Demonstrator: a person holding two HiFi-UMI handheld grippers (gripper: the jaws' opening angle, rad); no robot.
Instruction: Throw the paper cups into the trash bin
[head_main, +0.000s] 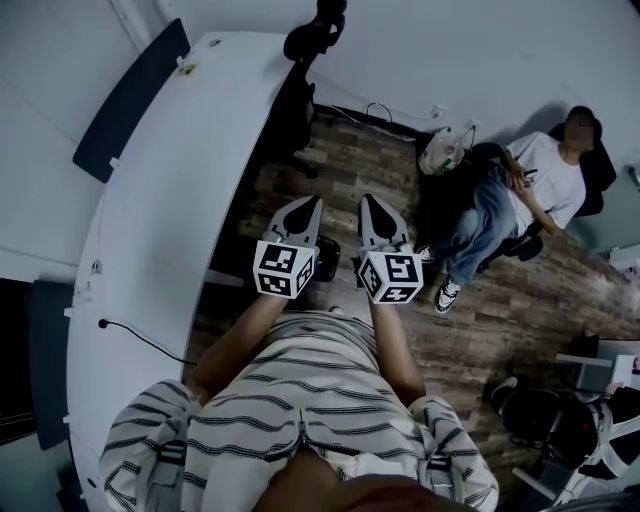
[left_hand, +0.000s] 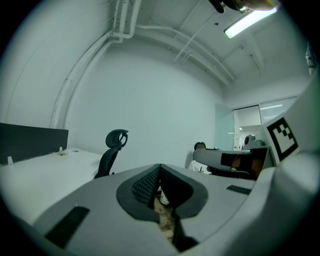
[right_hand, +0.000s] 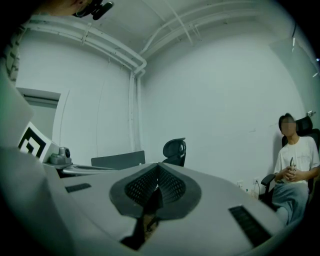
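Trash bin (head_main: 441, 152) sits by wall (head_main: 450, 50), right of desk (head_main: 170, 230).

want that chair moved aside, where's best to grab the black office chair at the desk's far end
Probably the headrest of the black office chair: a slim curved bar standing clear above the back, narrow enough to clamp across. Come from the open floor side; the white desk blocks the other.

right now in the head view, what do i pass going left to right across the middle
white desk → left gripper → right gripper → seated person
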